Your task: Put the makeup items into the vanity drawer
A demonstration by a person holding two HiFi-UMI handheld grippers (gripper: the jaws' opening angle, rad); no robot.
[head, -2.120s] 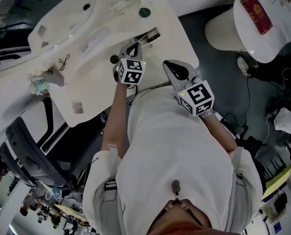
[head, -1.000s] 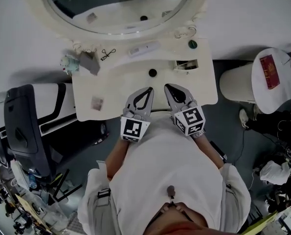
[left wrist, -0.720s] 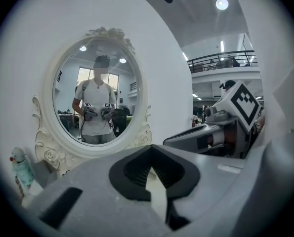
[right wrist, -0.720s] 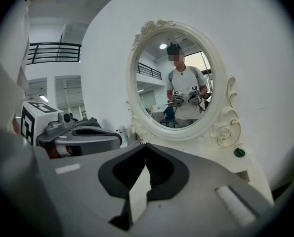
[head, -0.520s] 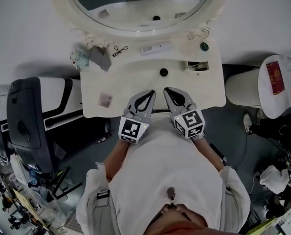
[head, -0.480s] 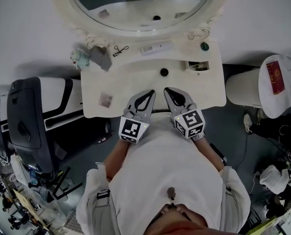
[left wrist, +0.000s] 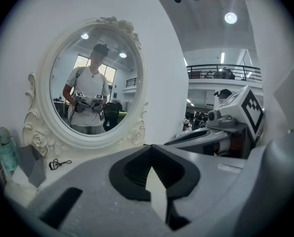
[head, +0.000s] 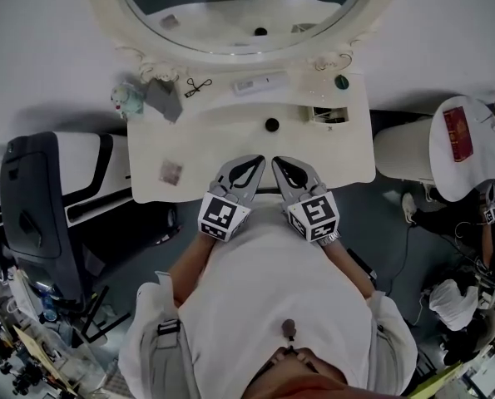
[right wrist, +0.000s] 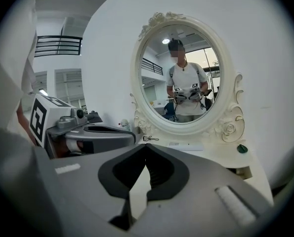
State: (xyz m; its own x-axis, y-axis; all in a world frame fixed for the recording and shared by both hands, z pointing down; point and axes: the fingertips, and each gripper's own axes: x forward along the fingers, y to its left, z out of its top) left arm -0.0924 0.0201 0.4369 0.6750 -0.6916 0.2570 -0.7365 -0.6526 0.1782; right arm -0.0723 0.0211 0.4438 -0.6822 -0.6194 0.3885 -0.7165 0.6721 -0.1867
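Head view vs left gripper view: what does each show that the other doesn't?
Only the head view: the black round item, green round item, long white item and small square item on the vanity top, plus a white round stool at right with a red booklet on it. Only the left gripper view: the railed balcony and a ceiling light behind. Both: the mirror, eyelash curler, teal item, and the left tool and right tool, shut and empty.

- The worktop (head: 218,144) lies bare mid-frame, between the square compact (head: 170,171) and the small black round item (head: 271,125).
- Upper edge crowded: grey box (head: 162,100), white tube (head: 259,81).
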